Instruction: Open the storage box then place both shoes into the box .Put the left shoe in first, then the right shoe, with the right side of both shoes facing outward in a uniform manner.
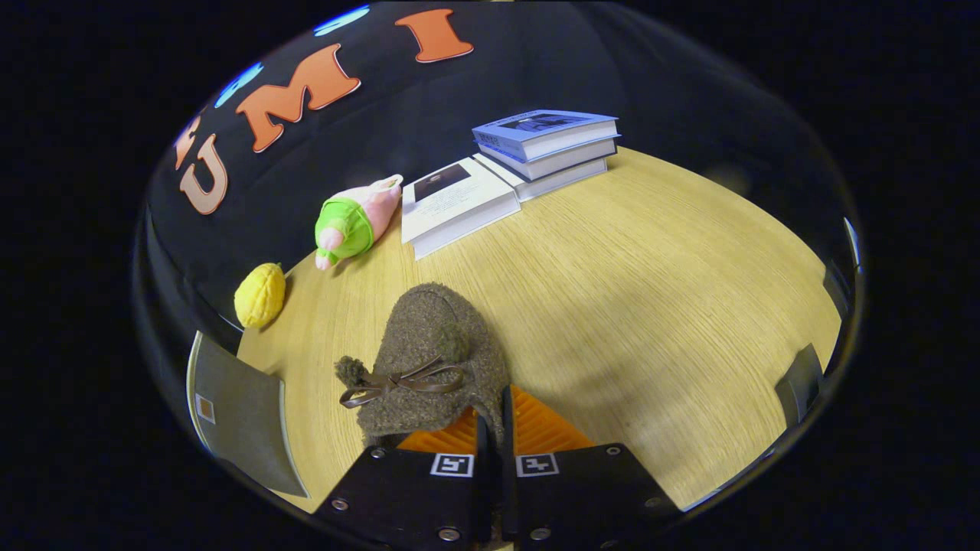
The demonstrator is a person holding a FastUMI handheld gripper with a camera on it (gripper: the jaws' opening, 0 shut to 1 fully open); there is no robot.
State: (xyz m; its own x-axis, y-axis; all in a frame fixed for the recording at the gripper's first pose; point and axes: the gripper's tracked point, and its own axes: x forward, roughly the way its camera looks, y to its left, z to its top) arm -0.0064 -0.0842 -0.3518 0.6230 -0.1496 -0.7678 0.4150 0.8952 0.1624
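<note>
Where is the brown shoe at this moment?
In the gripper view the brown shoe sits pinched between the gripper's nearly closed fingers, over the wooden table, with the yellow toy and pink plush beyond it.

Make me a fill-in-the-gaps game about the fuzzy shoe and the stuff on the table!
1. The tongs are pinching the edge of the fuzzy brown ____.
2. On its top, the shoe has a thin bow and fluffy ____.
3. Beyond the shoe, ____ closed books sit in a stack beside a single book.
4. The plush toy wearing green lies between the single book and a ____ toy.

Missing words: shoe; pompoms; three; yellow
</note>
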